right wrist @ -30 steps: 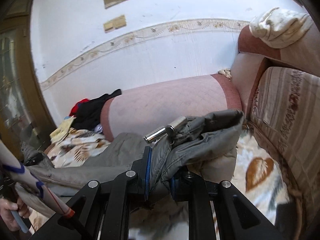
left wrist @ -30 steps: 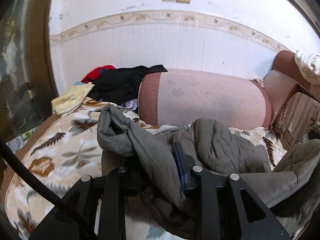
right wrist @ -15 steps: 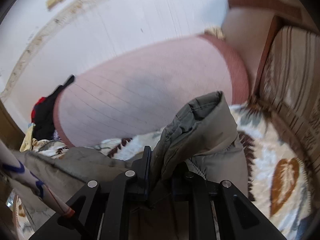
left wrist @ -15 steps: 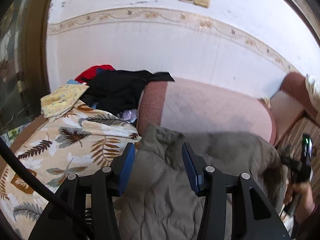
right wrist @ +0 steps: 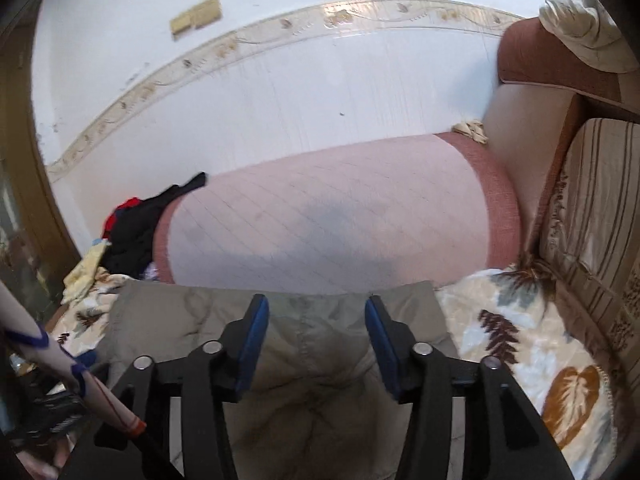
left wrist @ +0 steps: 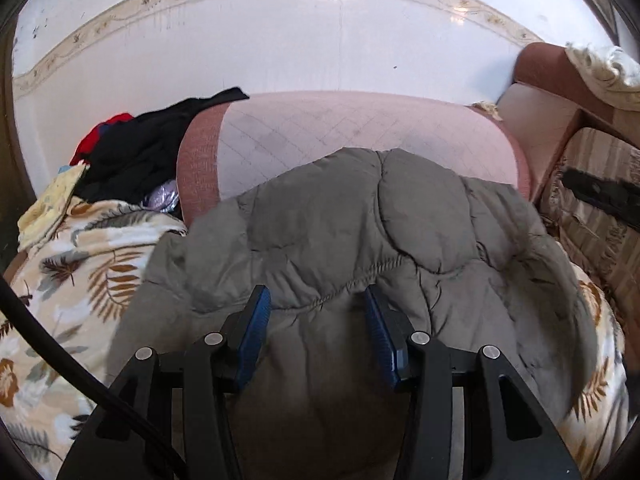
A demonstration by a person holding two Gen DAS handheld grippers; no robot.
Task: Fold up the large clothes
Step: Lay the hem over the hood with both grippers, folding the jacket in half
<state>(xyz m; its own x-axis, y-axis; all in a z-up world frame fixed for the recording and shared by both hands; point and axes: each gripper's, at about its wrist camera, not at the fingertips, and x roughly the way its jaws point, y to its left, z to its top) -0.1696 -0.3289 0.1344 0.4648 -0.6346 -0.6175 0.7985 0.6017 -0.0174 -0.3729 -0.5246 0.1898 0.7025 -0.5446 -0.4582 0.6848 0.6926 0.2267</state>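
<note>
A: How is the left gripper (left wrist: 316,312) now?

B: Its two blue pads (left wrist: 256,328) stand apart, released. The grey quilted jacket (left wrist: 360,232) lies under and between them, but the pads do not press on it.

A: And the right gripper (right wrist: 316,320)?

B: Its jaws are opening at this moment. The jacket (right wrist: 280,352) is below and between its pads also, and nothing is gripped.

A: Where is the jacket exactly?

B: It lies spread on the leaf-pattern blanket (left wrist: 72,272) that covers the sofa seat. Its far edge comes against the pink armrest (left wrist: 352,136) and rises a little on it. In the right wrist view the far edge of the jacket is straight and lies just near the foot of the armrest (right wrist: 328,228).

A: What is around it?

B: To the far left a pile of black and red clothes (left wrist: 140,152) leans on the armrest, with a yellow cloth (left wrist: 48,208) beside it. To the right are striped cushions (right wrist: 592,208). Behind all is a white tiled wall (left wrist: 280,40).
</note>
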